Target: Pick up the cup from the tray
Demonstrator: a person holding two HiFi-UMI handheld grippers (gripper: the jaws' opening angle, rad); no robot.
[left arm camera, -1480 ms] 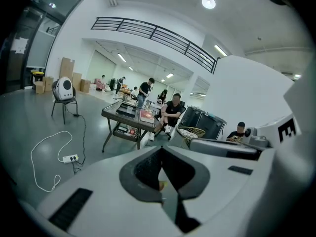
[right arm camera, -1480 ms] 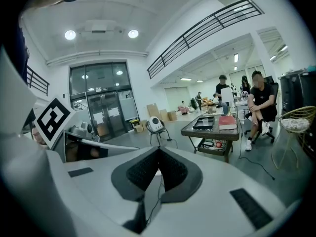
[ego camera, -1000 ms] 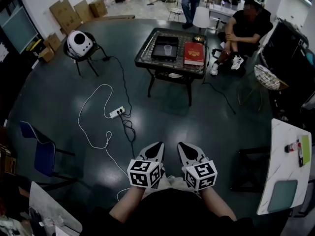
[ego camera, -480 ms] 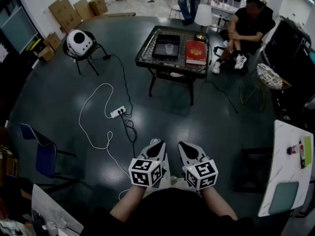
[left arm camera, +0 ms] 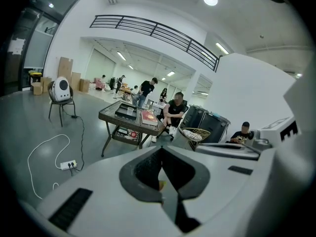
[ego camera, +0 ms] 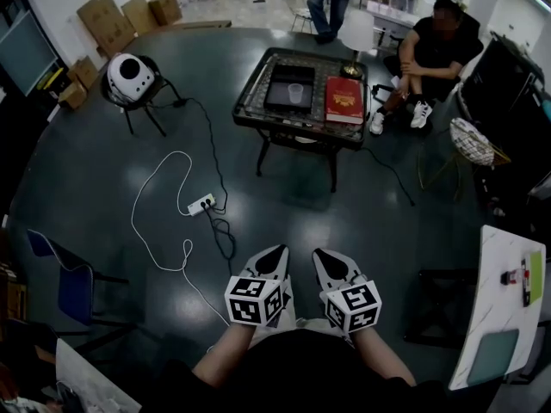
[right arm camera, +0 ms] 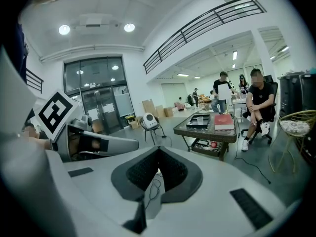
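A clear cup (ego camera: 295,93) stands in a black tray (ego camera: 280,99) on a dark low table (ego camera: 258,114) far across the floor, with a red book (ego camera: 343,99) beside the tray. My left gripper (ego camera: 275,254) and right gripper (ego camera: 324,255) are held side by side close to my body, well short of the table, both shut and empty. In the left gripper view, the cup (left arm camera: 130,111) and tray (left arm camera: 121,113) are small beyond the shut left gripper (left arm camera: 160,149). In the right gripper view, the cup (right arm camera: 199,119) shows past the shut right gripper (right arm camera: 158,148).
A white cable and power strip (ego camera: 202,205) lie on the floor between me and the table. A person (ego camera: 435,46) sits right of the table and another stands behind it. A white device on a chair (ego camera: 129,76), a blue chair (ego camera: 73,282), a wicker basket (ego camera: 472,140) and a white table (ego camera: 504,317) stand around.
The floor cable and the chair with the white device have slid left in the head view as I move toward the table. Both grippers stay side by side and shut.
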